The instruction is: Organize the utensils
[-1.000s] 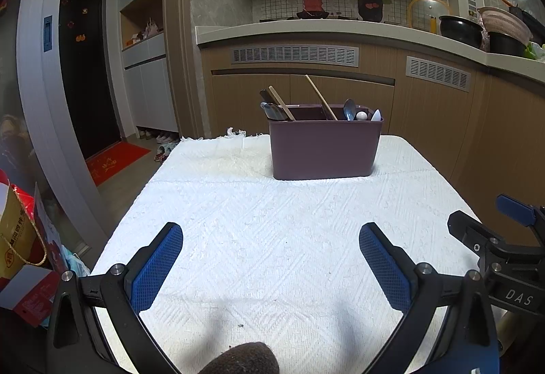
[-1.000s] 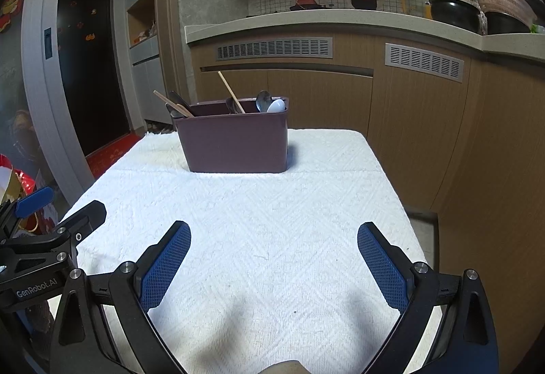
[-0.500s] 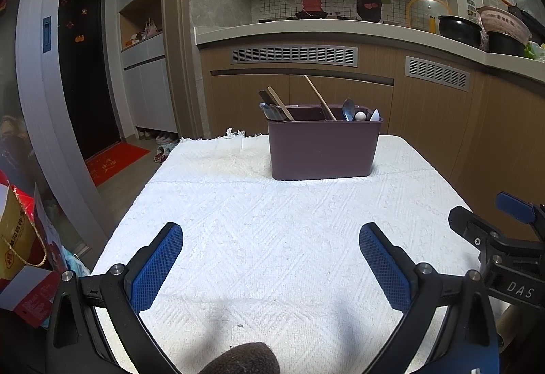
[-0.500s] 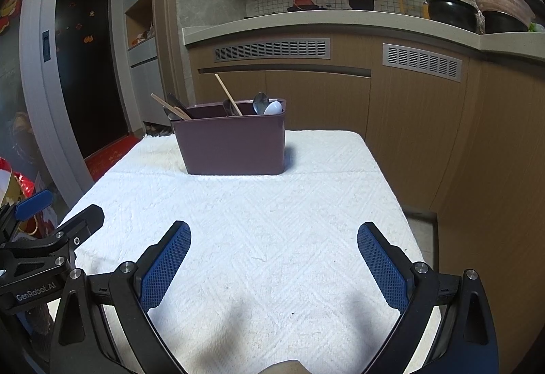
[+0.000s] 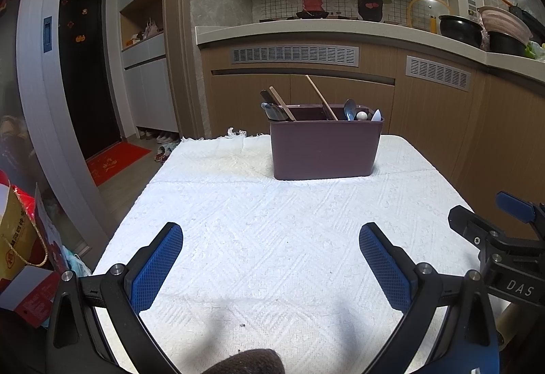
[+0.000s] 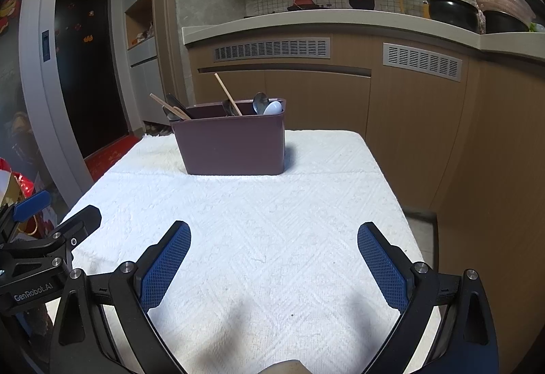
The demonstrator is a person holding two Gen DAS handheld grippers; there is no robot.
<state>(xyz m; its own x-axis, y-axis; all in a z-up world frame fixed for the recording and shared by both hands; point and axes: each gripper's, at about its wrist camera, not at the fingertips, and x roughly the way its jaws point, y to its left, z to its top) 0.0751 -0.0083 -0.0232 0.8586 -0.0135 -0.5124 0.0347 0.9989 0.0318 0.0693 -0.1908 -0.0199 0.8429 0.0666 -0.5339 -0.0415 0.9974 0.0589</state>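
1. At far end of white-clothed worktop (image 5: 272,237): purple caddy (image 5: 325,149) w/ utensils (image 5: 349,108) inside.
2. Left gripper (image 5: 270,266) fingers wide apart, empty.
3. Right gripper (image 6: 274,263) same, near edge.

A white textured cloth (image 5: 272,237) covers the bench, behind it stand wooden cabinets (image 5: 306,101) under a pale countertop (image 5: 306,28) bearing black pots (image 5: 460,29), with a red mat (image 5: 115,162) by the dark door (image 5: 85,60).

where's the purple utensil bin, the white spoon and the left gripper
purple utensil bin (image 5: 325,150), left wrist view, front wall
white spoon (image 6: 273,107), right wrist view, bowl above the rim
left gripper (image 5: 270,258), left wrist view, midway between fingertips
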